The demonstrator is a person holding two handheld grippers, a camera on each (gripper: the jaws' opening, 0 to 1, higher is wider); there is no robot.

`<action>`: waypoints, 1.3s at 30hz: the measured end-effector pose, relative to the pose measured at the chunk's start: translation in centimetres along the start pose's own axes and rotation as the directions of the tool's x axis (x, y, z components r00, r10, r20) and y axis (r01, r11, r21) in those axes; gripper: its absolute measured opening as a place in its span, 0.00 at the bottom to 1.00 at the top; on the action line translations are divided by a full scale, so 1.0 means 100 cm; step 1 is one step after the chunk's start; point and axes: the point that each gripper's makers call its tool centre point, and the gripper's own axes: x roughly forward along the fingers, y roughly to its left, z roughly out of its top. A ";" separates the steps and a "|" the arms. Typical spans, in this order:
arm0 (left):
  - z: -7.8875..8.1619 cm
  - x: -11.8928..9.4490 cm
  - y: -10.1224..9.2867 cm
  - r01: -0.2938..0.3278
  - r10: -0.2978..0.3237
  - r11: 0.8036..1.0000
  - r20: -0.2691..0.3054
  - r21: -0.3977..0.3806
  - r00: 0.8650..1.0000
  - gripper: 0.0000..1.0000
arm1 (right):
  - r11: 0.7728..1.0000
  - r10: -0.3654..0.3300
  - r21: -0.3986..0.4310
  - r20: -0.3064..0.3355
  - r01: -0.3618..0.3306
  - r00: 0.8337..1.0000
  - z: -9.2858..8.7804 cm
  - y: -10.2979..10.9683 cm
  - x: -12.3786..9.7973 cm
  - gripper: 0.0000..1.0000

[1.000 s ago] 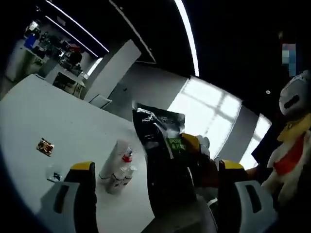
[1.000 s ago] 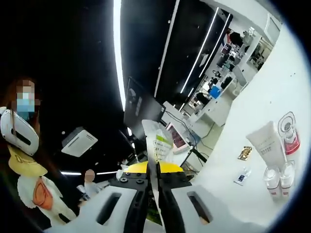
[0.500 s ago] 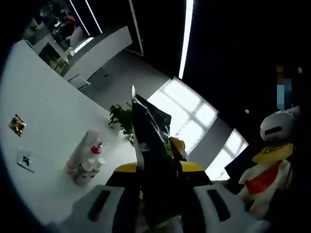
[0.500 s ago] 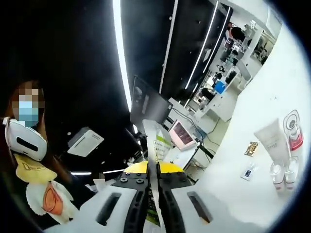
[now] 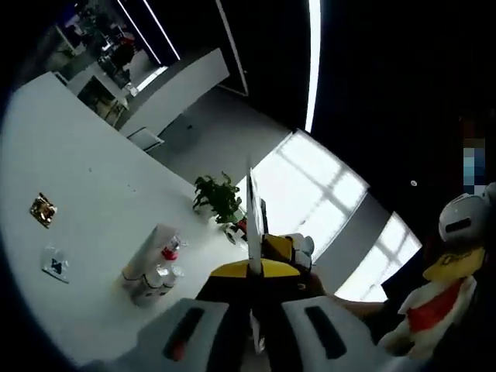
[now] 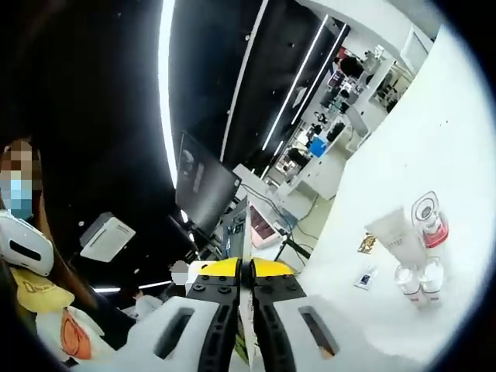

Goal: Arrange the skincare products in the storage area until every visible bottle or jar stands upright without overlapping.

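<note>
Both grippers are held up off the white tabletop [image 5: 93, 232], tilted so their views roll and take in ceiling lights and windows. The left gripper [image 5: 253, 271] has its jaws pressed together on a thin sachet [image 5: 253, 232], seen edge-on and rising straight up from between the yellow tips. The right gripper [image 6: 242, 267] likewise has its jaws closed on the thin packet, whose printed face [image 6: 237, 225] stands up above the tips.

Well apart from the jaws, on the tabletop, a cluster of skincare items stands together: a white tube [image 6: 395, 240], a clear red-based pump bottle [image 6: 428, 219] and two small white bottles [image 6: 418, 280] just in front. Near them lie a gold sachet [image 5: 43, 210] and a small clear sachet [image 5: 54, 263].
</note>
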 end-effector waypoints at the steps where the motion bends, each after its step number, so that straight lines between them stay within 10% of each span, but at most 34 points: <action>1: 0.001 0.001 -0.001 0.002 -0.002 1.000 0.006 -0.007 1.000 0.00 | 1.000 0.011 0.000 0.009 -0.011 1.000 0.002 0.002 0.001 0.05; 9: 0.005 0.005 0.000 0.003 -0.003 1.000 0.028 -0.005 1.000 0.00 | 0.999 0.020 -0.038 0.021 -0.019 1.000 0.004 0.003 0.004 0.15; 39: 0.012 -0.012 -0.015 0.049 -0.051 0.998 0.079 0.026 0.996 0.00 | 0.987 0.126 -0.100 -0.030 -0.129 0.992 -0.017 0.028 0.011 0.04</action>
